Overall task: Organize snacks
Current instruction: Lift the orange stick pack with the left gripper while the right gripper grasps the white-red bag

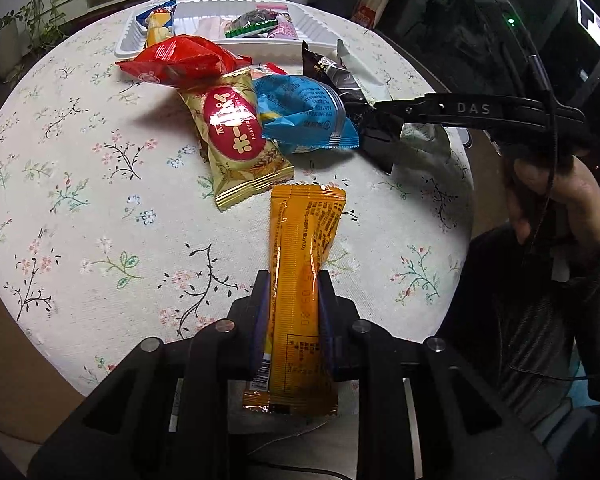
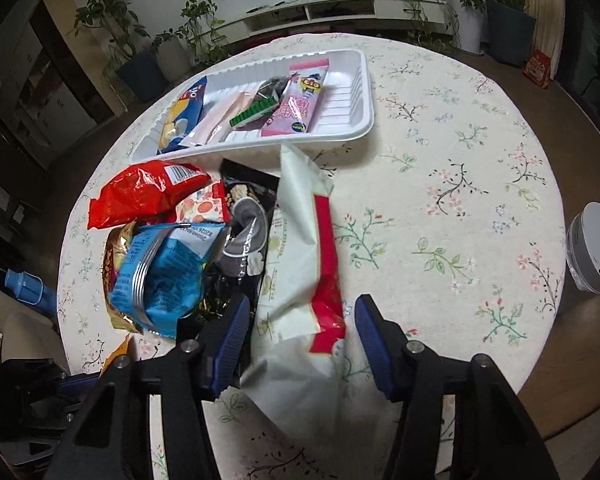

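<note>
My left gripper (image 1: 292, 280) is shut on a long orange snack bar (image 1: 304, 256), held just above the flowered tablecloth. A pile of snacks lies beyond it: a gold packet (image 1: 236, 140), a blue packet (image 1: 304, 112), a red bag (image 1: 180, 60) and a black packet (image 1: 332, 72). My right gripper (image 2: 300, 312) is open, its fingers on either side of a white and red packet (image 2: 300, 248) lying on the table; it also shows in the left wrist view (image 1: 384, 120). A white tray (image 2: 356, 120) at the back holds several snacks.
The round table (image 2: 460, 160) has a flowered cloth. A white round device (image 2: 592, 252) stands past its right edge and a blue bottle (image 2: 24, 286) past its left. Potted plants and a low white cabinet stand behind.
</note>
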A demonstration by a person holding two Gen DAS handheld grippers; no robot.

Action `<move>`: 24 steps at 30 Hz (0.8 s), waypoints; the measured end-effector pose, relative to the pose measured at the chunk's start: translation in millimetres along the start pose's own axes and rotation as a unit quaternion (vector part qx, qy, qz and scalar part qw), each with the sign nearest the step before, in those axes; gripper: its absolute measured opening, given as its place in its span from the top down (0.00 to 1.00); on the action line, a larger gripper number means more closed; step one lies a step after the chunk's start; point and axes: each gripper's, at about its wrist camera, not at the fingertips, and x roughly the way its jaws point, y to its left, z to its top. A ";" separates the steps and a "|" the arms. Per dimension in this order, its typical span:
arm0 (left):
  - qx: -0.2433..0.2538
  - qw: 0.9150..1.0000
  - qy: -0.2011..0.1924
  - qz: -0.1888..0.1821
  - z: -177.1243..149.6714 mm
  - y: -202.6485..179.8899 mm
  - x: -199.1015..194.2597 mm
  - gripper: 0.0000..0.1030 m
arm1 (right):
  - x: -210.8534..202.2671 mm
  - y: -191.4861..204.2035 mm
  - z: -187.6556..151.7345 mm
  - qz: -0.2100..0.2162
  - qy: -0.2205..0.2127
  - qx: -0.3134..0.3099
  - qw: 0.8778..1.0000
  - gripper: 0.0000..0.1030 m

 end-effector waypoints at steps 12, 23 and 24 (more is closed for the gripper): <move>0.000 1.000 -0.001 -0.001 -1.1 0.2 -0.1 0.81 | 25.6 10.7 10.7 -0.059 0.019 -0.075 0.995 0.53; 0.002 1.000 -0.004 0.001 -0.4 0.6 0.4 0.81 | 18.3 11.9 2.2 -0.060 0.008 -0.087 0.994 0.63; 0.002 1.000 -0.005 0.002 -0.4 0.4 0.1 0.82 | 16.3 11.2 1.0 -0.058 0.006 -0.083 0.995 0.63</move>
